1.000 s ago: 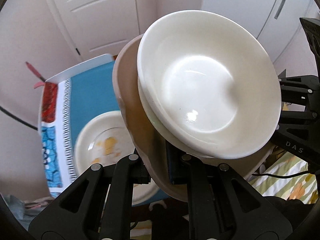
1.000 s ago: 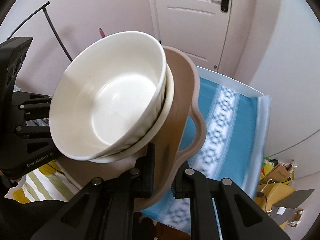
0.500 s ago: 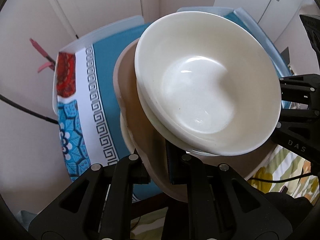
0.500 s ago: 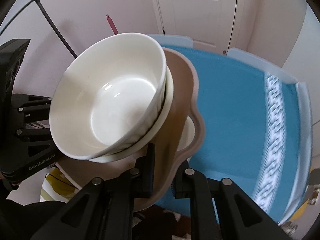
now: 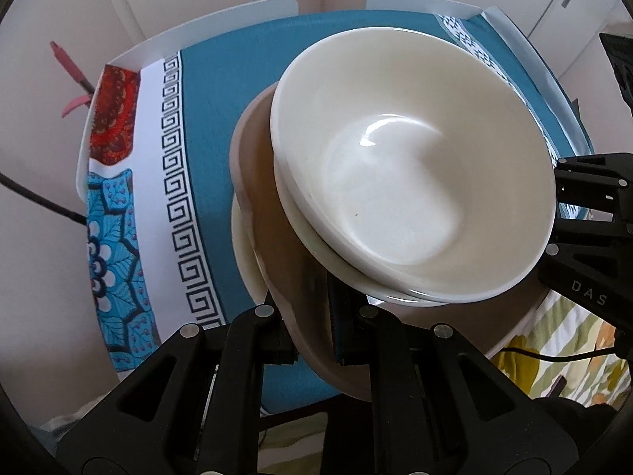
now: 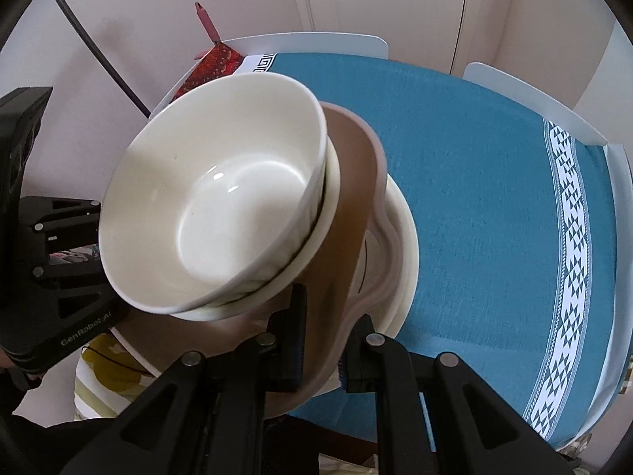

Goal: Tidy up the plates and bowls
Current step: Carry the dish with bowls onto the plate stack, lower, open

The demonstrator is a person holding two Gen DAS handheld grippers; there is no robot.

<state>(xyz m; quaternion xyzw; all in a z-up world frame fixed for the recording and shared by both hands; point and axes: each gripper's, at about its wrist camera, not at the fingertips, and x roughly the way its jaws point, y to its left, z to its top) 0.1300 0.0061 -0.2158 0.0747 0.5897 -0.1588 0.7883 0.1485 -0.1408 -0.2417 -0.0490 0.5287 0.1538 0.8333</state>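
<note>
Lettering: in the left wrist view the other gripper's black body at the right edge carries the letters "DAS"; in the right wrist view the black body at the left edge reads "GenRobot.AI". No other writing is legible.

Grip: the left gripper has its jaws drawn narrow onto the near rim of a tan, wavy-edged plate; the right gripper is clamped the same way on the opposite rim of that plate. The plate is carried tilted between the two grippers.

Load: a white bowl sits nested in a second, shallower white dish, both resting on the tan plate. In the right wrist view the bowl leans toward the left gripper's side.

Setting: the stack is over a table covered by a teal tablecloth with a white patterned band; a Greek-key border runs along its other side. A cream plate lies on the cloth directly under the tan plate, its rim showing just past it.

Open room: the teal cloth beyond and beside the cream plate is bare up to the white table edge.
</note>
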